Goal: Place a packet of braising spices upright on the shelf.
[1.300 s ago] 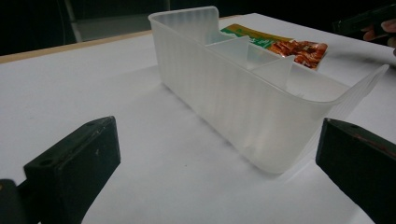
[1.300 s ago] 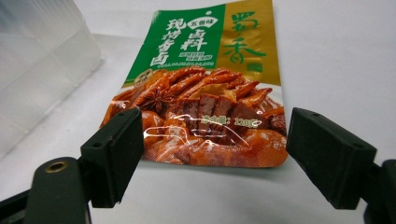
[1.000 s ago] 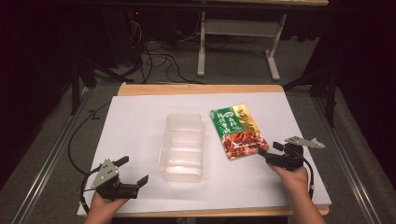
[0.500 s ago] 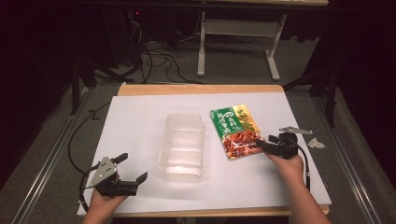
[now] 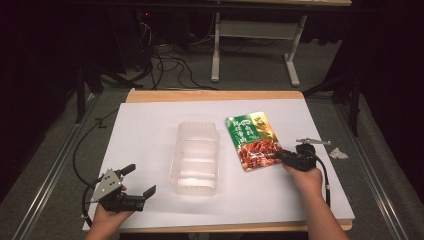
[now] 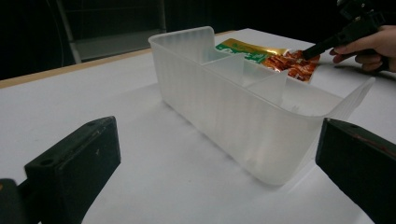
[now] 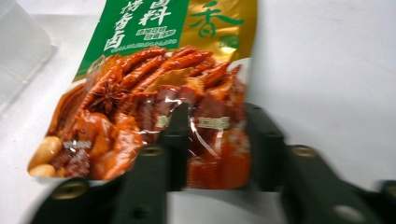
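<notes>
At right of centre on the white surface (image 5: 150,130), the right claw (image 5: 279,155) has just been closing on the near edge of a light, floppy, slippery snack pouch (image 5: 252,141), while the left claw (image 5: 136,181) gapes empty at lower left.

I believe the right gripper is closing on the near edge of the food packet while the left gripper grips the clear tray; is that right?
Not quite: the left gripper is not gripping the clear tray. In the left gripper view its jaws stand open, short of the tray. The right gripper has indeed been closing on the food packet.
</notes>
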Tool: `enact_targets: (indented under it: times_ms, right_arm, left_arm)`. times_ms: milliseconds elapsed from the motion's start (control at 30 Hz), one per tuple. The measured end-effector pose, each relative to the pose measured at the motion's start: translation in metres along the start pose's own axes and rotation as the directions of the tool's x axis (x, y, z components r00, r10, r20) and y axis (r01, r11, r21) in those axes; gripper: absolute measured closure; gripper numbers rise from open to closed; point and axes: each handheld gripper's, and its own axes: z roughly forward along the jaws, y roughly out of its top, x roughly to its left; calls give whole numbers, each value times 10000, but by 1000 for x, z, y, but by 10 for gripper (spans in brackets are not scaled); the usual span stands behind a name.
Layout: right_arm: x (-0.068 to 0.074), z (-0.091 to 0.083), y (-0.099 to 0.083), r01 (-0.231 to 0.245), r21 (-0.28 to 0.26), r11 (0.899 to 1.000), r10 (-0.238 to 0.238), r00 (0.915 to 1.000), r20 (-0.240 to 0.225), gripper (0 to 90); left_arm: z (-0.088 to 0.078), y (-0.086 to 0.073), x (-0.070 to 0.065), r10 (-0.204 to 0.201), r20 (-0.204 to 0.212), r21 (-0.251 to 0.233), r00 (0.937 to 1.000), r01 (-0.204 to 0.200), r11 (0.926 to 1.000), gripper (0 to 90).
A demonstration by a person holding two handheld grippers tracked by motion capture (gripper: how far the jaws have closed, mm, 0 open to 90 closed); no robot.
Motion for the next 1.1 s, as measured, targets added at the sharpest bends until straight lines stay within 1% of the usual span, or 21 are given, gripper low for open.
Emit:
enact_targets:
  times_ms: [67, 100, 133, 167, 200, 267, 300, 333, 367, 433, 533, 567, 700, 800, 900, 933, 967, 1000, 1033, 1067, 1100]
  right_arm:
    - [-3, -3, -3, 68, 95, 9999, -69, 10000, 56, 805]
    - [-3, -4, -4, 129, 211, 9997, -130, 9999, 79, 848]
    - [-3, -7, -7, 326, 105, 9994, -325, 9994, -111, 900]
    - [-3, -7, -7, 326, 105, 9994, -325, 9994, -111, 900]
    - [-1, -8, -8, 488, 87, 9988, -487, 9988, -55, 900]
    - [4, -11, -10, 859, 91, 9963, -859, 9963, 10, 900]
    - [5, -13, -12, 978, 53, 9952, -978, 9952, -43, 900]
    - [7, -17, -16, 1023, 144, 9946, -1021, 9947, -144, 900]
    - [7, -17, -16, 1023, 144, 9946, -1021, 9947, -144, 900]
    - [11, -22, -21, 1217, -5, 9926, -1216, 9923, -211, 900]
    - [16, -29, -29, 1367, -92, 9906, -1368, 9904, -185, 900]
    - [17, -32, -31, 1343, -131, 9909, -1345, 9907, -180, 900]
    - [18, -44, -41, 1379, -256, 9901, -1387, 9898, -320, 900]
    - [20, -56, -50, 1370, -233, 9903, -1379, 9896, -401, 900]
    - [22, -67, -64, 1359, -107, 9907, -1363, 9893, -515, 900]
    - [24, -73, -73, 1367, -78, 9906, -1369, 9888, -586, 900]
    - [24, -73, -73, 1367, -78, 9906, -1369, 9888, -586, 900]
    - [31, -81, -82, 1521, 22, 9884, -1517, 9866, -609, 900]
    - [31, -81, -82, 1521, 22, 9884, -1517, 9866, -609, 900]
    - [34, -85, -85, 1606, 47, 9870, -1600, 9853, -598, 900]
    - [36, -88, -88, 1580, -3, 9874, -1577, 9853, -658, 900]
  left_arm:
    - [1, 0, -1, -55, -3, 48, 10000, 55, 10000, 5]
    - [2, 0, -1, 134, -28, 35, 9999, -134, 9999, 5]
    - [3, -2, -4, 109, 49, 237, 9999, -110, 9997, 5]
    - [3, -2, -4, 109, 49, 237, 9999, -110, 9997, 5]
    - [4, -2, -3, 214, 24, 224, 9998, -215, 9995, 5]
    - [5, -2, -3, 143, 39, 291, 9999, -144, 9995, 5]
    - [6, -2, -3, 236, 68, 222, 9997, -238, 9995, 5]
    - [5, -3, -4, 174, 88, 337, 9998, -176, 9993, 5]
    - [5, -3, -4, 174, 88, 337, 9998, -176, 9993, 5]
    - [4, -4, -4, 173, 48, 368, 9998, -175, 9992, 5]
    - [3, -4, -4, 151, -3, 411, 9999, -151, 9990, 5]
    - [3, -4, -4, 139, -56, 450, 9999, -137, 9989, 5]
    - [5, -6, -6, 179, 26, 559, 9998, -180, 9983, 5]
    - [6, -6, -6, 234, 60, 624, 9997, -237, 9978, 5]
    - [6, -6, -6, 241, 60, 654, 9997, -244, 9976, 5]
    - [6, -6, -7, 251, 66, 646, 9997, -255, 9976, 5]
    - [5, -5, -7, 274, 76, 620, 9996, -278, 9977, 5]
    - [4, -4, -8, 308, 74, 570, 9995, -312, 9979, 5]
    - [4, -4, -8, 308, 74, 570, 9995, -312, 9979, 5]
    - [3, -4, -8, 298, 78, 549, 9995, -301, 9980, 5]
    - [3, -4, -8, 276, 80, 499, 9996, -280, 9984, 5]
